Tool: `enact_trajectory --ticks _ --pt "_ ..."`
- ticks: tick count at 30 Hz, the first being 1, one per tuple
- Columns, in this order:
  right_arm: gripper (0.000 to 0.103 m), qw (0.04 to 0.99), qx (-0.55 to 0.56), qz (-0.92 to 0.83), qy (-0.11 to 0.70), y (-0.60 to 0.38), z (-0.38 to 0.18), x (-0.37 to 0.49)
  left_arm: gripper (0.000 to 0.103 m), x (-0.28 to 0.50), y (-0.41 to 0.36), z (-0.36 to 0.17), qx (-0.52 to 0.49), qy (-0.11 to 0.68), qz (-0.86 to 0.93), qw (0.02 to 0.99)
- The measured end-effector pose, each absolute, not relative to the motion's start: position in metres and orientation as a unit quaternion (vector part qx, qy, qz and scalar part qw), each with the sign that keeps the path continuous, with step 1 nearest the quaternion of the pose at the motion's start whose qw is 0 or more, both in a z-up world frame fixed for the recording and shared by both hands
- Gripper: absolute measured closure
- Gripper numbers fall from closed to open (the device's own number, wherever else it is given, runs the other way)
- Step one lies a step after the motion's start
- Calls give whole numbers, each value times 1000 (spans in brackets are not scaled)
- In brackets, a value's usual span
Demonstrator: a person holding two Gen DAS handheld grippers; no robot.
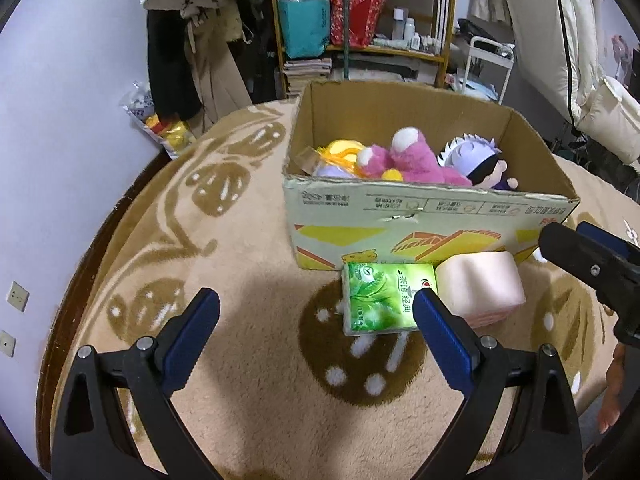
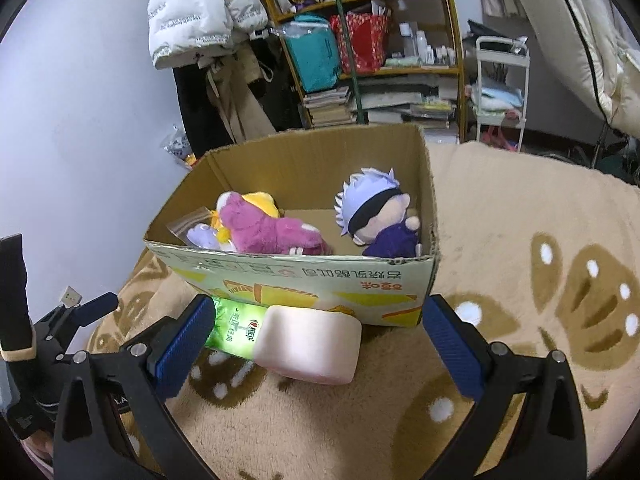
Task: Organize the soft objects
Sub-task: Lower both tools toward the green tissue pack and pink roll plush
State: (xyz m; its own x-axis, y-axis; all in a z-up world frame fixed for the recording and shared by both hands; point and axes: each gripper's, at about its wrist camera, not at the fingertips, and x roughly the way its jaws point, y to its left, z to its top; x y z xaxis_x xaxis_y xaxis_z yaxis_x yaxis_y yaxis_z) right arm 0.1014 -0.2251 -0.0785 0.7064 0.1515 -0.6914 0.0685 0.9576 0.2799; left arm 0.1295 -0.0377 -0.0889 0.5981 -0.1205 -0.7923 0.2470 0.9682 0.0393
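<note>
An open cardboard box (image 1: pixel 424 216) (image 2: pixel 304 276) stands on the tan blanket. Inside lie a pink plush bear (image 1: pixel 412 158) (image 2: pixel 268 228), a yellow plush (image 1: pixel 340 150) (image 2: pixel 262 202) and a white-haired doll with a black blindfold (image 1: pixel 476 158) (image 2: pixel 376 212). In front of the box rest a green tissue pack (image 1: pixel 378 298) (image 2: pixel 236 330) and a pale pink soft block (image 1: pixel 480 284) (image 2: pixel 308 346), side by side. My left gripper (image 1: pixel 316 316) is open above the blanket, left of the pack. My right gripper (image 2: pixel 320 322) is open, straddling the pink block from above.
A wooden shelf (image 2: pixel 372 40) with bags and books stands behind the box. Coats (image 1: pixel 188 0) hang on the wall at left. A white cart (image 2: pixel 500 88) sits at right. The blanket's left edge (image 1: pixel 100 248) borders the wall.
</note>
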Motion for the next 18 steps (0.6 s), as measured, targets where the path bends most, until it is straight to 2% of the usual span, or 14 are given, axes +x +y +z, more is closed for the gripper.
enact_trajectory --ticks 18 --pt "0 878 180 31 443 -224 -116 132 7 148 -64 -127 98 473 -135 865"
